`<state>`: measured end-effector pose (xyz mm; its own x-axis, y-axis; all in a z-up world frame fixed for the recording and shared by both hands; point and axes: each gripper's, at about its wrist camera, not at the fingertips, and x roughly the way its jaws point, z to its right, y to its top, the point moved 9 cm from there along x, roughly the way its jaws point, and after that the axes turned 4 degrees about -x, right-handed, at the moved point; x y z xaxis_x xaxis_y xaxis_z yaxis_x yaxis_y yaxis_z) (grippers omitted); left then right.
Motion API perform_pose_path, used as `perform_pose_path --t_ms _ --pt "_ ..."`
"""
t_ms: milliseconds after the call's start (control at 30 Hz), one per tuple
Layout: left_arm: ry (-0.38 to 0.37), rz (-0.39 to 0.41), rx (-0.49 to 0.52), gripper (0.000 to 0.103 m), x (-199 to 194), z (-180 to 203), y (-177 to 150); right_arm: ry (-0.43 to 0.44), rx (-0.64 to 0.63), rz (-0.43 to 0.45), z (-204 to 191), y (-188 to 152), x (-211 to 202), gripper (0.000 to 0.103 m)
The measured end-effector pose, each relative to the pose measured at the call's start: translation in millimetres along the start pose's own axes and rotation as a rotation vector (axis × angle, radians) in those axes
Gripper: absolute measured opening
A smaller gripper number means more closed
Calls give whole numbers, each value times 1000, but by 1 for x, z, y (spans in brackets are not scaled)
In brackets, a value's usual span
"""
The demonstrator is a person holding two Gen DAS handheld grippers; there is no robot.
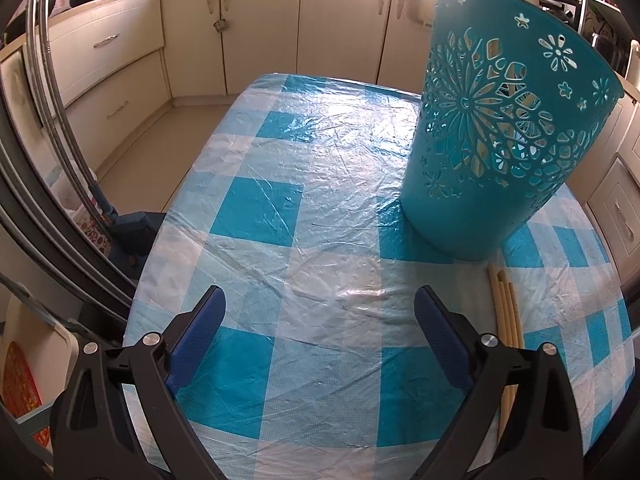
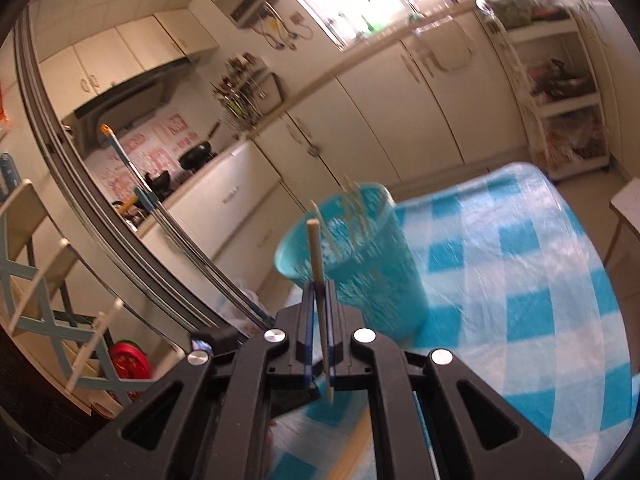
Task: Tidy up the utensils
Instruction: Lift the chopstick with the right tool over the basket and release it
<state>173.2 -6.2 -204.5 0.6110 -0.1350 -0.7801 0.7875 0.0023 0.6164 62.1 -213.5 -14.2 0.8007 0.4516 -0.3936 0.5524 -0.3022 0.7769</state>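
Between the closed right claw [image 2: 319,292] pads, a chopstick [image 2: 316,256] stands upright; left claw [image 1: 320,300] gapes empty.

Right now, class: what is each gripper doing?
Left gripper: open, holding nothing.
Right gripper: closed on a chopstick.

The right wrist view is smeared by motion: the teal basket [image 2: 352,264] loses its cut-out pattern to blur, and the pale sticks [image 2: 354,210] standing in it cannot be counted. The held chopstick [image 2: 319,292] is partly hidden between the closed pads. In the left wrist view, the chopsticks on the table [image 1: 507,312] vanish behind the left gripper [image 1: 320,304], perhaps three of them.
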Motion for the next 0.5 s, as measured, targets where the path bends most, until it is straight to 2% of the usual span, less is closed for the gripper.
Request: perform_pose_path --t_ms 133,500 --pt "-4 -1 -5 92 1 0 0 23 -35 34 -14 22 0 6" --pt "-7 -4 -9 92 2 -1 0 44 -54 58 -27 52 -1 5"
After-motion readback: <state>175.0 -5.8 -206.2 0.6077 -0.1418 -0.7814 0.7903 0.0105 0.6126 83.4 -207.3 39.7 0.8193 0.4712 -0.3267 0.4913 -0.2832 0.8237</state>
